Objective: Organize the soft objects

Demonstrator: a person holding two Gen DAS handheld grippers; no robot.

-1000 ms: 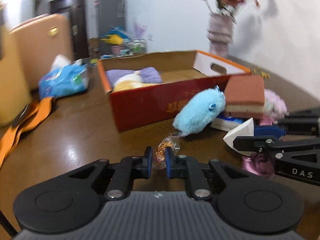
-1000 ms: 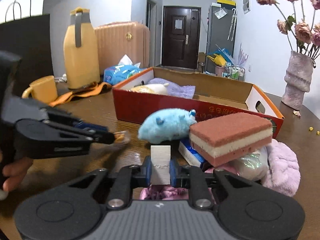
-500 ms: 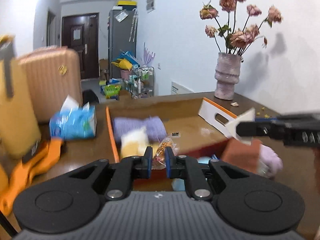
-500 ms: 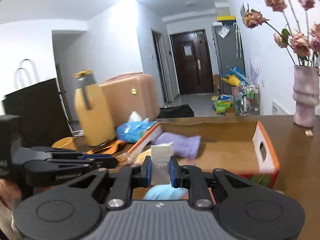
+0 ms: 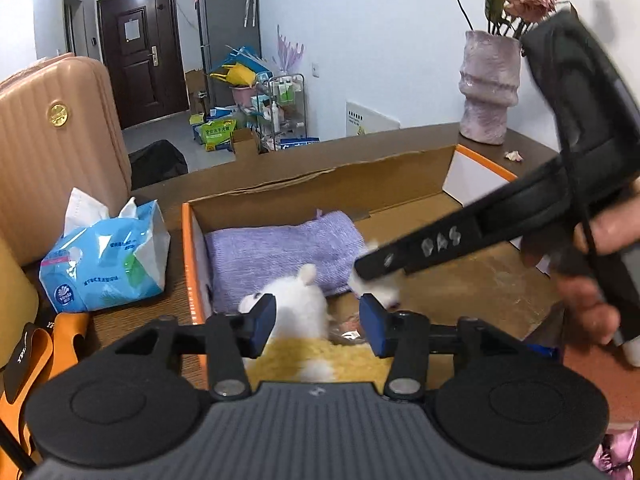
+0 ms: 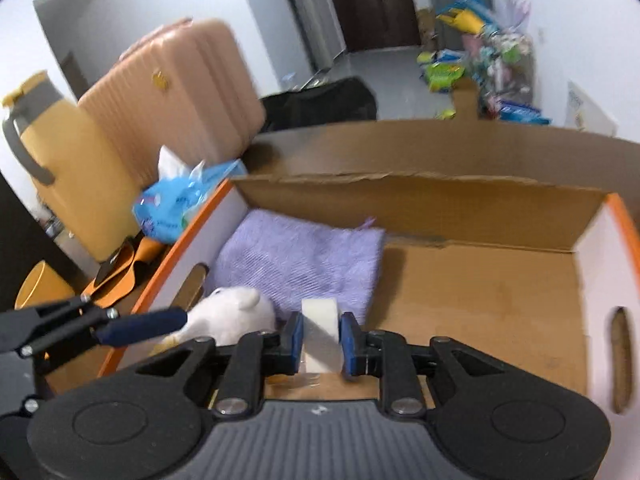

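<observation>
Both grippers hang over the open cardboard box (image 5: 188, 248) (image 6: 592, 240). My left gripper (image 5: 316, 322) has its jaws opening, with nothing pressed between the blue pads. A clear-wrapped snack (image 5: 348, 330) lies loose below them, beside a white plush (image 5: 296, 304) (image 6: 232, 312) and a yellow fluffy piece (image 5: 320, 356). My right gripper (image 6: 320, 338) has a white foam block (image 6: 320, 332) between its opening jaws. A thin gap shows at each pad. A folded purple towel (image 5: 280, 248) (image 6: 304, 256) lies at the box's left end.
A blue tissue pack (image 5: 104, 264), a pink suitcase (image 5: 52, 132) and an orange strap (image 5: 40, 352) sit left of the box. A yellow jug (image 6: 60, 168) and a yellow cup (image 6: 40, 288) stand further left. A vase (image 5: 488, 88) stands behind. The box's right half shows bare floor (image 6: 500, 300).
Both grippers have swung from the pile on the table to above the box. The left one has spread and dropped the snack. The right jaws have widened around the foam block.
</observation>
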